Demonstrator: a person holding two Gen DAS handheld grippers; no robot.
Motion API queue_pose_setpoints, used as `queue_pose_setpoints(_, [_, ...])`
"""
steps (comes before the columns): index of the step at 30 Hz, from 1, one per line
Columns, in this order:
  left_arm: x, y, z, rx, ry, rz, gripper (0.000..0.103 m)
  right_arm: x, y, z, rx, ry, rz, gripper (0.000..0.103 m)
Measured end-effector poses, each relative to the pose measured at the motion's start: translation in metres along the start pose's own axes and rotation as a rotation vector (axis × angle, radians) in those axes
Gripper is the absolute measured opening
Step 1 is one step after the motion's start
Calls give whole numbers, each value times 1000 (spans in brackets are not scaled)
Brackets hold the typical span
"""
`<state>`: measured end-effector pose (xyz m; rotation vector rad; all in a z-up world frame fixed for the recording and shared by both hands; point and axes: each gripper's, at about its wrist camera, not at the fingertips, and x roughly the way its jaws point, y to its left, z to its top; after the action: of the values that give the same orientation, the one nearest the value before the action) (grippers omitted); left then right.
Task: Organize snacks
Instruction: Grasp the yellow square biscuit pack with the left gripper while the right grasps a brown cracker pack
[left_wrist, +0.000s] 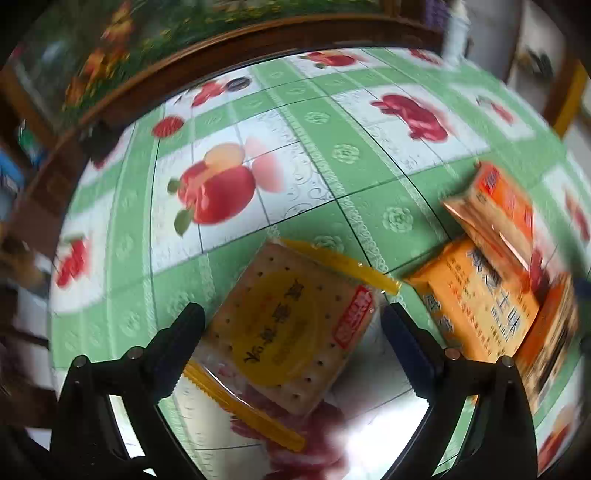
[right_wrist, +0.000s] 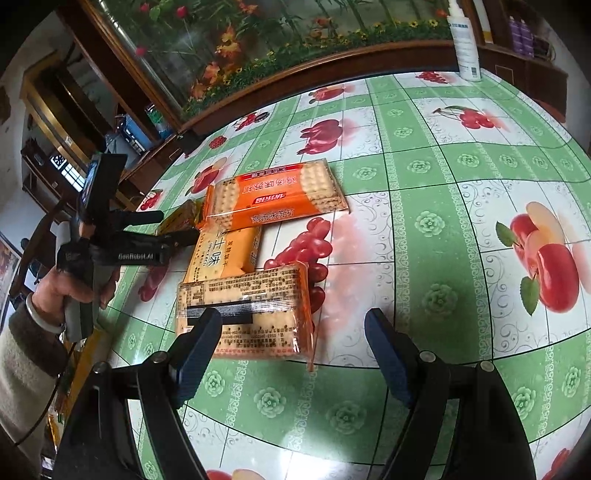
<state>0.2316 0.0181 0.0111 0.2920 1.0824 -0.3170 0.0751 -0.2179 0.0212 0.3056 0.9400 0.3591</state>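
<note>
Right wrist view takes in the whole table (right_wrist: 461, 177), a green oilcloth printed with apples and cherries. On it sits my little pile of cracker packs: the long orange soda-cracker sleeve (right_wrist: 277, 192) at the far end, the yellow-orange cheese-cracker pack (right_wrist: 223, 254) touching it, and the clear-wrapped pack lying label-side up (right_wrist: 245, 314) nearest me. My right gripper (right_wrist: 293, 354) hangs spread wide with nothing in it, its left finger just over that nearest pack's corner. My left gripper (left_wrist: 293, 325) is parted too, fingers either side of a single cracker packet with a yellow disc (left_wrist: 291, 325); I can't tell whether the pads touch it. I judge it light, thin, brittle inside and slick in its film. So I'd pinch gently across the short width, on the flat middle, not the crimped yellow ends.
</note>
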Motion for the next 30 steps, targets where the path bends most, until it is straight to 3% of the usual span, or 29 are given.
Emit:
queue_pose_setpoints(2, [0,4,-5,-58,15,-59,88,-1,0,0,-1,-3,11,80])
queue_pose_setpoints(5, [-11,-7,-14,-30,1,-73,69,-5,2,1,-24,-33,-25,80])
queue_pose_setpoints(7, [-16,-17,-24,-19,12,-76,69,-11,7,2,-56,-65,-54,80])
queue_pose_setpoints(10, [-22,-24,-35,-52,21,-81,69,-16,13,4,-78,-91,0,80])
queue_pose_setpoints(12, [-25,-28,-41,-56,33,-78,69,-13,17,9,-81,-72,54,80])
queue_pose_setpoints(18, [-33,-31,-56,-91,76,-77,69,30,25,34,-128,38,-31,80])
queue_pose_setpoints(21, [-41,-35,-72,-81,101,-85,69,31,31,15,-221,92,-97,80])
queue_pose_setpoints(25, [-55,-47,-99,-41,131,-100,69,8,37,-26,-314,195,-64,81])
queue_pose_setpoints(30, [-70,-58,-127,-67,149,-130,69,-46,13,-44,-216,95,-71,82])
